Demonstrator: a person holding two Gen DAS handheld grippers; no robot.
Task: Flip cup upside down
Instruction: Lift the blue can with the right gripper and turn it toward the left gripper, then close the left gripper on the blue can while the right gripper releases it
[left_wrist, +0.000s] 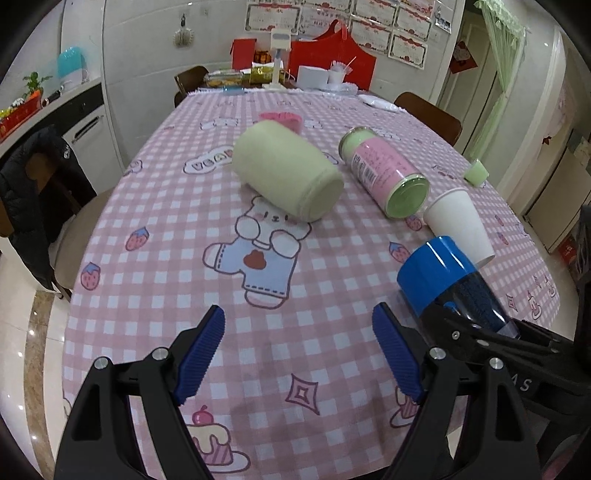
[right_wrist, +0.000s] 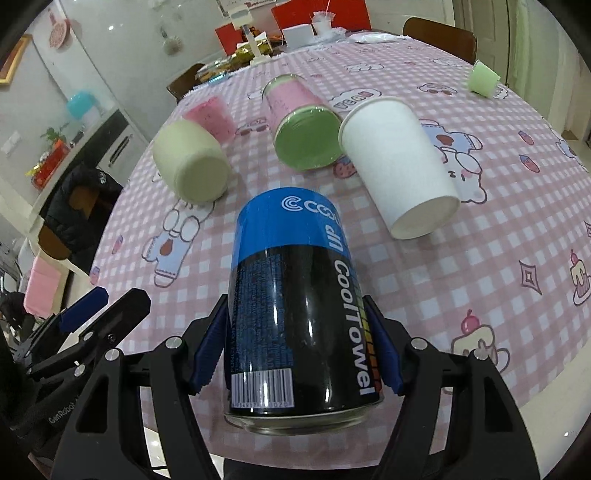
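My right gripper (right_wrist: 295, 343) is shut on a black and blue "CoolTowel" canister (right_wrist: 295, 295), held tilted with its blue end pointing away from me; it also shows in the left wrist view (left_wrist: 443, 273). A white paper cup (right_wrist: 399, 166) lies on its side on the pink checked tablecloth (right_wrist: 480, 266), just beyond and right of the canister, and shows in the left wrist view (left_wrist: 458, 225). My left gripper (left_wrist: 299, 350) is open and empty above the near part of the table; its fingers (right_wrist: 85, 306) show at the left in the right wrist view.
A cream cup (left_wrist: 288, 177) and a pink and green can (left_wrist: 384, 173) lie on their sides mid-table. A pink cup (left_wrist: 280, 120) stands behind them. A small green cup (left_wrist: 476, 171) sits at the right edge. Boxes and clutter fill the far end. Chairs surround the table.
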